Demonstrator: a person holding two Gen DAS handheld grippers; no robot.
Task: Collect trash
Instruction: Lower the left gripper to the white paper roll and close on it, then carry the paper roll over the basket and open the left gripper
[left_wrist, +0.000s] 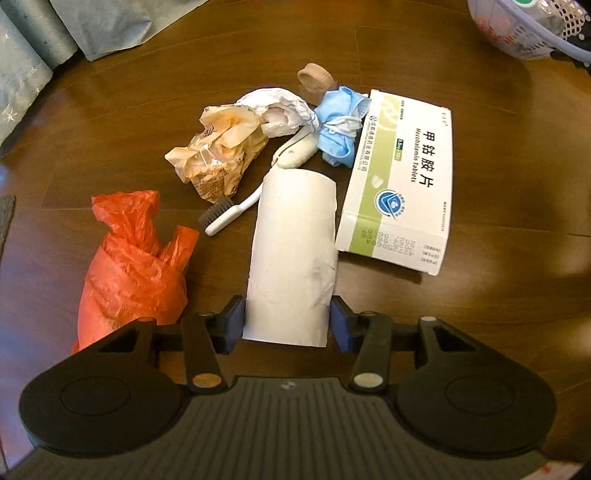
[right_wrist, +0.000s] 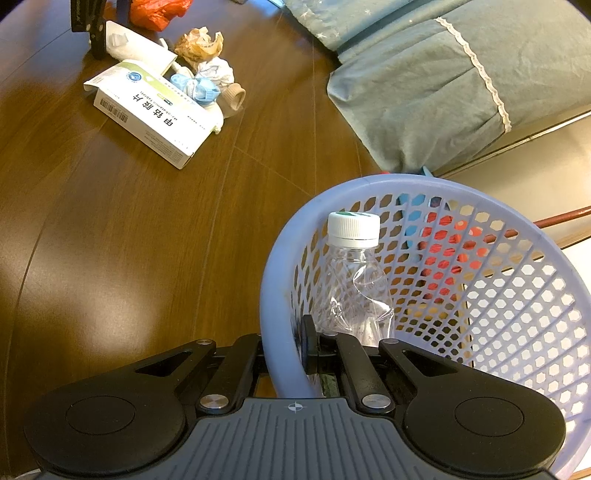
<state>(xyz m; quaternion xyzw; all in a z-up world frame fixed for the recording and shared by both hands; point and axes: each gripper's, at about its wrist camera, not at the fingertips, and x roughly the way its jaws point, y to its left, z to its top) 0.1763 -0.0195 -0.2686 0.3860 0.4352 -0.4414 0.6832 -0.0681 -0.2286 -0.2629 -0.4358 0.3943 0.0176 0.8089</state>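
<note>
fingers of the left gripper (left_wrist: 287, 325) straddle the near end of a white cardboard tube (left_wrist: 291, 258) lying on the wooden floor (left_wrist: 480, 295), pads just beside it. right gripper (right_wrist: 291, 354) is clamped on the lavender basket (right_wrist: 280, 295) rim, a clear plastic bottle (right_wrist: 356, 280) standing inside.

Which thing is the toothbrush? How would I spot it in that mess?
Look at the heap of rubbish on the brown table. Between the crumpled tan wrapper and the white paper roll lies the toothbrush. It is the only thin white stick, with dark bristles at one end.
</note>
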